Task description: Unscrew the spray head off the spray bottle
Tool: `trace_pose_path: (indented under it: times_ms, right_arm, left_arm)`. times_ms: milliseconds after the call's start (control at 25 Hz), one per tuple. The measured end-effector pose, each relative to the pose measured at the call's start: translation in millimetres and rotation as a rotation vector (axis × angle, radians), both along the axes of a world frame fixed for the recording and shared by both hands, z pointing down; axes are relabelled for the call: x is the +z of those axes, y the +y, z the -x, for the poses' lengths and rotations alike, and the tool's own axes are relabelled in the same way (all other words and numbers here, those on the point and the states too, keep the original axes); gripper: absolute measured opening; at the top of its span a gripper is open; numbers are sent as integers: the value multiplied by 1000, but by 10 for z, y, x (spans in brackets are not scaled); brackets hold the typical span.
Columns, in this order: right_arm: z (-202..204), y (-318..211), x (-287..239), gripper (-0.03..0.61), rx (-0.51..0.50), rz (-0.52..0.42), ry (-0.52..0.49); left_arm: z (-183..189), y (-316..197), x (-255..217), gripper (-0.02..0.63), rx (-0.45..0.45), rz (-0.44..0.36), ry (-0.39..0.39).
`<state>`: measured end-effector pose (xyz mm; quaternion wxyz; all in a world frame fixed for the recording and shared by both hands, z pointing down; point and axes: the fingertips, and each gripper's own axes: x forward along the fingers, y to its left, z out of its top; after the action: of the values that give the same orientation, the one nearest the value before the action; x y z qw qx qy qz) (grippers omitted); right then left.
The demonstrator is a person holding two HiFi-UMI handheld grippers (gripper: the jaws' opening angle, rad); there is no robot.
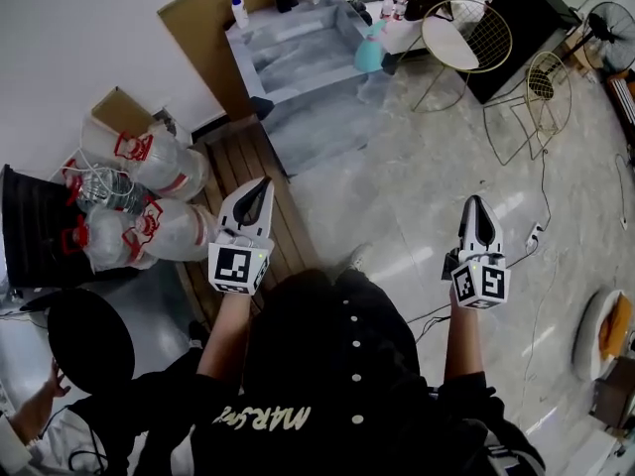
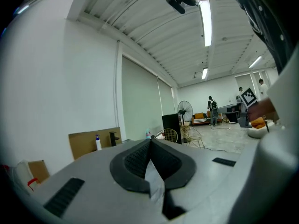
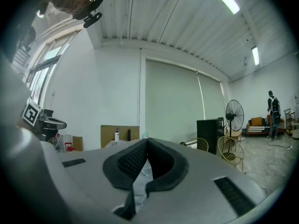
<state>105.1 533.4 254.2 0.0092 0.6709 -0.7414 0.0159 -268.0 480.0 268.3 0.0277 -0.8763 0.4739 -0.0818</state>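
— Where is the spray bottle [image 1: 369,52] standing?
— It is standing upright on the grey table [image 1: 298,87], well away from me, spray head on top. I am holding my left gripper [image 1: 263,182] and right gripper [image 1: 476,202] shut, both empty.

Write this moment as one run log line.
left hand-held gripper: shut, empty | right hand-held gripper: shut, empty | spray bottle: untouched, far ahead
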Motion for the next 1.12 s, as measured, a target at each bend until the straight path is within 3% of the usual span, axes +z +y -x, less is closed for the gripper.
trace_pose_path:
  times_ms: [240,440,560,920,1120]
  right_arm:
    - [-370,-380,1,14,-8,-4,-7]
    - [-660,-676,-110,14,-25,-45,6]
    - [-839,-866,-120,14,-33,-71,6]
    - [-1073,-1356,-87,14,-80,-60,45]
    - [-1131,-1524,53,14,-90,-33,44]
  left_arm:
    - [-306,-430,9,21,-29,12,2]
    - [-801,-697,-73,21,81,-39,-33]
    - [-1024,-881,-120,21,85,-83,-14]
    - [-1225,-1244,-75,21,1,-71,43]
    - [-1294,-1369,41,21,7,-53,46]
